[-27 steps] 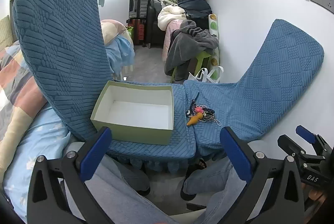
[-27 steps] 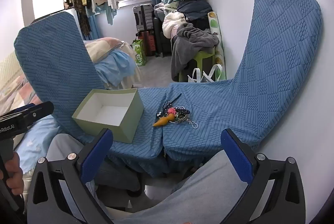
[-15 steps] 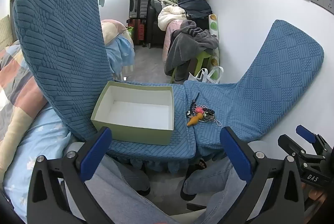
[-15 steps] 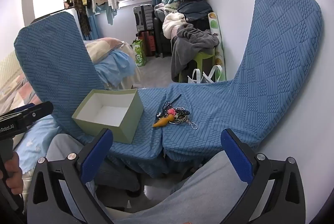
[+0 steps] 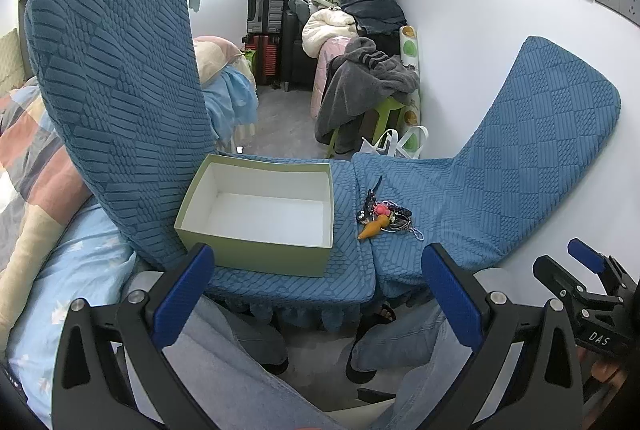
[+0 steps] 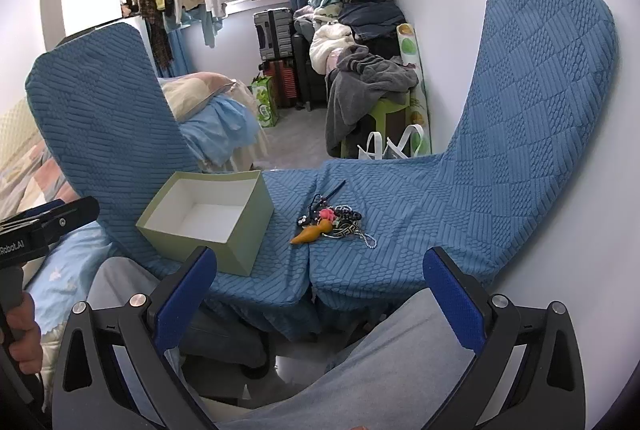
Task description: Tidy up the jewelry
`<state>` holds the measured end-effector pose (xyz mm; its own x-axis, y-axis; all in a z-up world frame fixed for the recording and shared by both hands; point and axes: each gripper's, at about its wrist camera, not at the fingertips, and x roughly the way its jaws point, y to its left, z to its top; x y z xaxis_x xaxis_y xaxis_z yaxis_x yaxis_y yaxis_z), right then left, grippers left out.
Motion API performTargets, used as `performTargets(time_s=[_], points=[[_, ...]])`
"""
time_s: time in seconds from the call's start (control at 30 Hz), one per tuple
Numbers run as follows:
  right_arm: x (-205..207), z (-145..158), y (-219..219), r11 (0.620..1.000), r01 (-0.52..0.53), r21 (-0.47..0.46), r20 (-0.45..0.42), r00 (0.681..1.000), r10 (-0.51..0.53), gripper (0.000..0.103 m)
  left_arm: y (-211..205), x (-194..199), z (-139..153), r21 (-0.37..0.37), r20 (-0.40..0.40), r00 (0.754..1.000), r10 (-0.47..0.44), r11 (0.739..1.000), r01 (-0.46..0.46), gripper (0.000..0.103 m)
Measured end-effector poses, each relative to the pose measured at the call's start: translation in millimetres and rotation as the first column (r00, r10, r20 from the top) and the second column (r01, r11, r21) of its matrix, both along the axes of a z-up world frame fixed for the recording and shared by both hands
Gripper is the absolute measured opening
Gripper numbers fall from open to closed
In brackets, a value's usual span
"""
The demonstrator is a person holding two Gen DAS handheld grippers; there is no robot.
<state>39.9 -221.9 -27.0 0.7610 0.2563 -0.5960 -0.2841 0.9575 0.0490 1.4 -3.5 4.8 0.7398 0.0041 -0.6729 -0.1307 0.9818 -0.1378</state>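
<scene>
A small heap of jewelry [image 5: 385, 218] with an orange carrot charm, a pink piece and dark beaded chains lies on the blue seat, right of an open, empty pale-green box [image 5: 262, 213]. In the right wrist view the jewelry heap [image 6: 332, 224] sits right of the box [image 6: 208, 218]. My left gripper [image 5: 316, 272] is open and empty, held back over my lap, short of the seat edge. My right gripper [image 6: 320, 272] is open and empty, also back from the seat. Each gripper shows at the edge of the other's view.
Two chairs with blue textured covers [image 5: 500, 165] stand side by side, backrests [image 5: 116, 81] spread left and right. A bed with patchwork bedding [image 5: 36, 165] is at left. Clothes, suitcases and a green stool [image 5: 384, 109] crowd the far floor. A white wall runs along the right.
</scene>
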Motion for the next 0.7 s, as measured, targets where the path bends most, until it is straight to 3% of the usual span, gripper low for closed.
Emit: performTargets(time_s=[0.7], points=[[-1.4,-6.6,-1.0,1.000,0.011,-0.009,-0.016,1.000,-0.011,0.103,3.1,-4.9,-8.5,-0.008,-0.010,1.000,0.007,1.000,-0.007,0.103]])
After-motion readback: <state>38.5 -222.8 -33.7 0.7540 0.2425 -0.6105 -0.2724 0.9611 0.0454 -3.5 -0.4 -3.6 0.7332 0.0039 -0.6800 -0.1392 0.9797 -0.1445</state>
